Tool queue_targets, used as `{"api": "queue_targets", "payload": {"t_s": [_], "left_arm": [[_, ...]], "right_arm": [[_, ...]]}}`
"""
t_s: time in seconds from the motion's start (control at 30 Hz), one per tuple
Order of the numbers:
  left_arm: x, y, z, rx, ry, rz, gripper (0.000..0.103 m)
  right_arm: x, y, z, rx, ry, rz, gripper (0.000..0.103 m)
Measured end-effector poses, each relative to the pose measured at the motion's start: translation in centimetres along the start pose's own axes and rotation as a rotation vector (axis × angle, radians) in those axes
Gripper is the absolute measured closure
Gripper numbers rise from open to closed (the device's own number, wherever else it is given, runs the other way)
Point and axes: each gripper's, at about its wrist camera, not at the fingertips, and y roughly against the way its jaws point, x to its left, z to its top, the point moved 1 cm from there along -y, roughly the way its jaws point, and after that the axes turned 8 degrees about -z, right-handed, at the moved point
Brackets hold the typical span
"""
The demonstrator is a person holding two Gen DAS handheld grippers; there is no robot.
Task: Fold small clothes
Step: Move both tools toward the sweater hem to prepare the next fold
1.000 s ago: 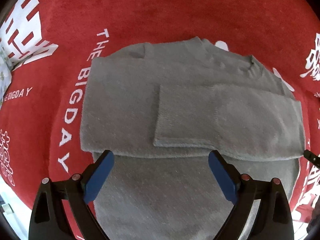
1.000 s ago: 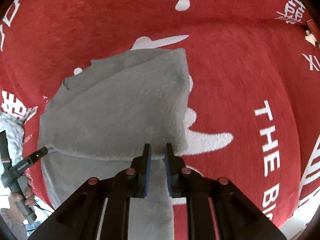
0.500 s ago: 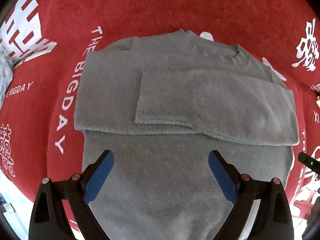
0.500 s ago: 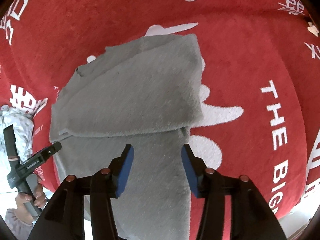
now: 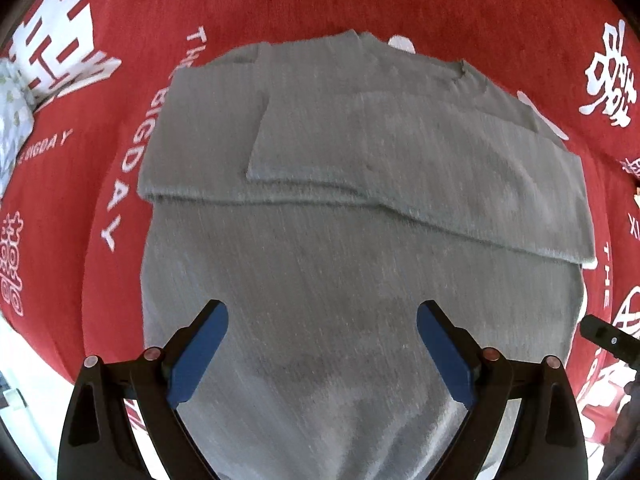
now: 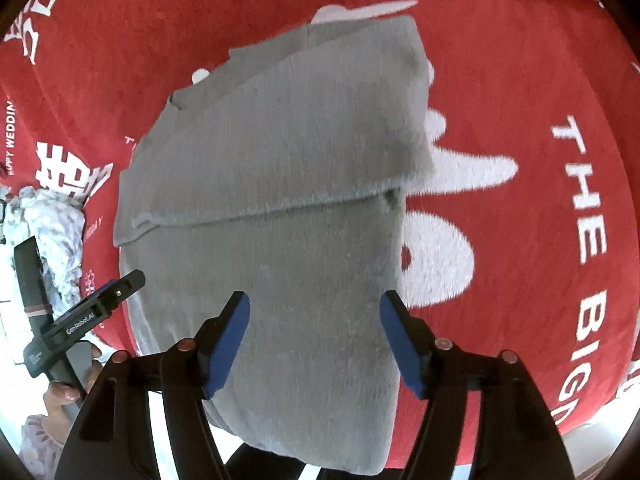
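The left gripper (image 5: 322, 344) points straight down over the lower body of the grey sweater (image 5: 360, 220), its blue-padded fingers (image 5: 198, 354) spread wide with only flat knit showing between them, nothing clamped. The right gripper (image 6: 314, 338) tilts steeply downward over the same garment from its right side; its jaws have just been opening and now stand apart, the fabric lying loose beneath them and not pinched. In the right wrist view a hand (image 6: 66, 386) grips the left tool's handle at the lower left.

The sweater lies flat on a red cloth with white lettering (image 5: 320, 4), its hem hanging just over the near table edge (image 6: 320, 452). Beyond the fingers, both sleeves are folded across the chest, their lower edges forming a ridge across the garment (image 5: 400, 208). The neckline (image 5: 456, 72) is at the far end. Bare red cloth surrounds the sweater on the far and right sides; a pale floral garment (image 6: 56, 232) sits at the left, apart from it.
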Motion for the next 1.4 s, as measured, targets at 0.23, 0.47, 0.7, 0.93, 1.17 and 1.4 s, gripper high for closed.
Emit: {"api": "queue_targets", "payload": {"t_s": [0.23, 0.47, 0.7, 0.93, 1.17, 1.4], "left_arm": [[0.1, 0.3, -2.5, 0.017, -0.005, -0.028, 0.008], [1.6, 0.5, -5.2, 0.022, 0.001, -0.066, 0.006], [4.2, 1.5, -8.5, 0.018, -0.004, -0.067, 0.006], [6.8, 1.8, -12.5, 0.037, -0.028, -0.031, 0.007], [10.6, 1.4, -17.2, 0.079, 0.017, -0.079, 0.007], [13.0, -1.5, -21.3, 0.165, 0.067, -0.153, 0.007]], "right_arm": [[0.3, -0.1, -1.9, 0.010, -0.010, 0.077, 0.021], [1.7, 0.1, -4.1, -0.027, -0.022, 0.079, 0.000], [3.7, -0.1, -7.0, -0.021, -0.026, 0.117, 0.000], [4.6, -0.3, -10.4, -0.018, -0.038, 0.160, 0.000], [3.1, -0.9, -13.6, 0.046, -0.031, 0.129, 0.000], [-0.9, -3.1, -18.9, 0.147, -0.039, 0.092, 0.000]]}}
